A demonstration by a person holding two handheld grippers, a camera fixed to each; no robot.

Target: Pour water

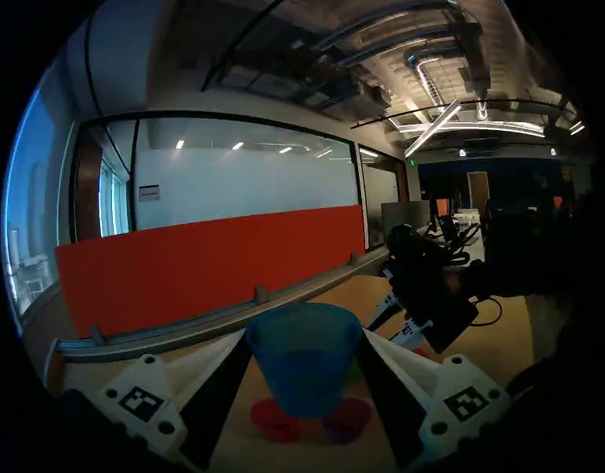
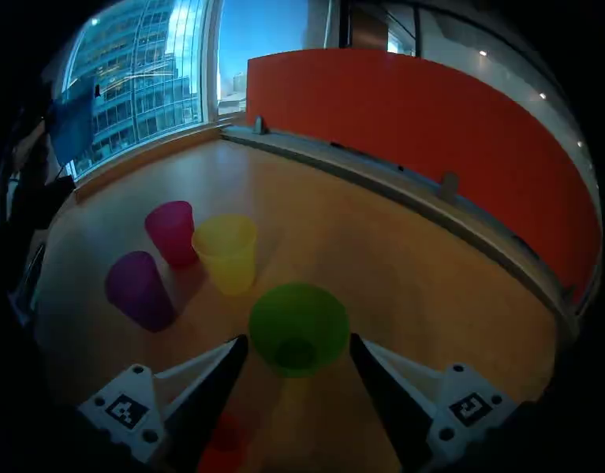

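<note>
Blue cup [image 1: 304, 363] sits upright between the fingers [image 1: 215, 382] of the left gripper [image 1: 304, 335]. Both fingers press its sides just under the rim, gap approx. one cup wide. The cup is lifted clear of the worktop [image 1: 499, 339], w/ pinkish cups [image 1: 274, 419] standing under it. Can't tell if there's water in it.

Green cup [image 2: 298, 327] is gripped the same way by the right gripper [image 2: 296, 339], one finger on each side at the rim. The right gripper view looks down into its mouth and the bottom is visible. A red cup [image 2: 223, 437] is below it, near the left-hand finger.

No brand or readable text on any cup. Each finger carries a square black-and-white marker [image 1: 140, 402]. A small sign [image 1: 148, 192] hangs on the glass wall, too small to read.

Pose: left gripper approx. level, aimed across the room. Right gripper pitched down toward the worktop.

Beyond the green cup stand a yellow cup [image 2: 225, 252], a pink cup [image 2: 170, 231] just beside it and a purple cup [image 2: 136, 289] near both. An orange partition [image 2: 428, 134] runs along the worktop's far edge, w/ windows [image 2: 136, 87] at the end.
</note>
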